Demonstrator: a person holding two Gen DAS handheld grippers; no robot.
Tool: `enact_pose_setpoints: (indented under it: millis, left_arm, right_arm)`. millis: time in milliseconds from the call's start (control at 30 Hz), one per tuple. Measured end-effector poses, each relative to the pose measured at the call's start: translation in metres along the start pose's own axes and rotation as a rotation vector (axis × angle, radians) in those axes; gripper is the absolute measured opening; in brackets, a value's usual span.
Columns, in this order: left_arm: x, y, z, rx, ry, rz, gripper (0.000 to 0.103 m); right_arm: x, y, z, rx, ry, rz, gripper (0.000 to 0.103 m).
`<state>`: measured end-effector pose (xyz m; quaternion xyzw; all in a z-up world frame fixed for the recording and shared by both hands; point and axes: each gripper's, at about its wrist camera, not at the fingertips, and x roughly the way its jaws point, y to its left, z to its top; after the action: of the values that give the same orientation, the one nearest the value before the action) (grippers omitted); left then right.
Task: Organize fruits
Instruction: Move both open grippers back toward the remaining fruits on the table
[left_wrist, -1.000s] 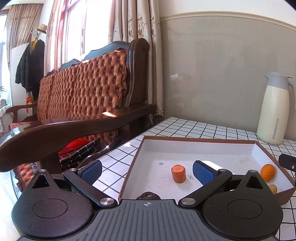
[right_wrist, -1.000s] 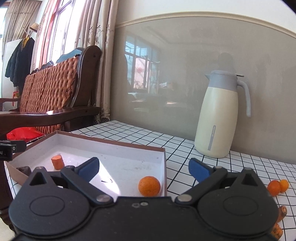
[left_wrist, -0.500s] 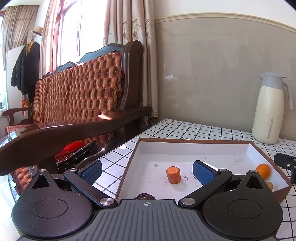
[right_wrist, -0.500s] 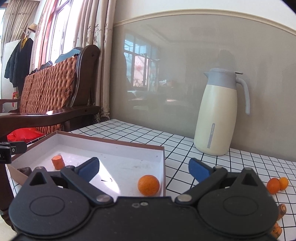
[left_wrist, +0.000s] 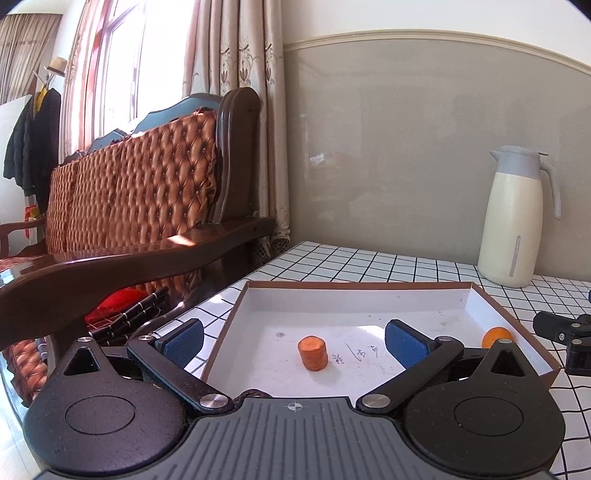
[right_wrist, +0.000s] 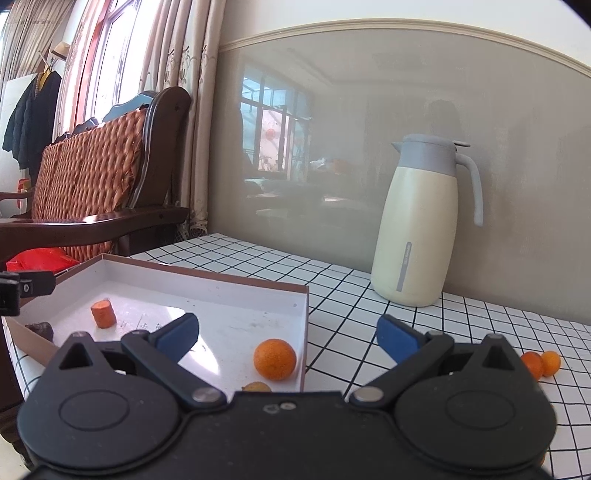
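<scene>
Fingers (right_wrist: 397, 338) on my right gripper (right_wrist: 286, 336) are spread and empty; two loose oranges (right_wrist: 541, 364) lie on the desk (right_wrist: 369, 295) to their right, nearer than to my left gripper (left_wrist: 293, 338), also spread.

oranges (right_wrist: 274, 359): 4 | carrot chunk (right_wrist: 103, 313): 1 | box (right_wrist: 207, 277): 1 | thermos jug (right_wrist: 417, 225): 1

We can't read any real text here. Box floor (left_wrist: 369, 321) has handwritten scribbles (left_wrist: 356, 354) just at 3 o'clock of the carrot chunk (left_wrist: 313, 352), but they're illegible. Jug (right_wrist: 419, 229) has a grey strip (right_wrist: 403, 266) w/ tiny vertical print, too small to make out. No brands, nos. or signs we can read elsewhere.
</scene>
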<state>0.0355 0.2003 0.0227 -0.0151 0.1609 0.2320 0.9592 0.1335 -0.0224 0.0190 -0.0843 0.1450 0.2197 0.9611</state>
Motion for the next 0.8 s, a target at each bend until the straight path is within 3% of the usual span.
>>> enact_pose_setpoints:
  millis: [800]
  left_arm:
    - [-0.005,-0.077,0.002,0.062,-0.014,-0.132,0.103]
  right_arm:
    - [-0.026,-0.068,-0.021,0.018,0.024,-0.133,0.097]
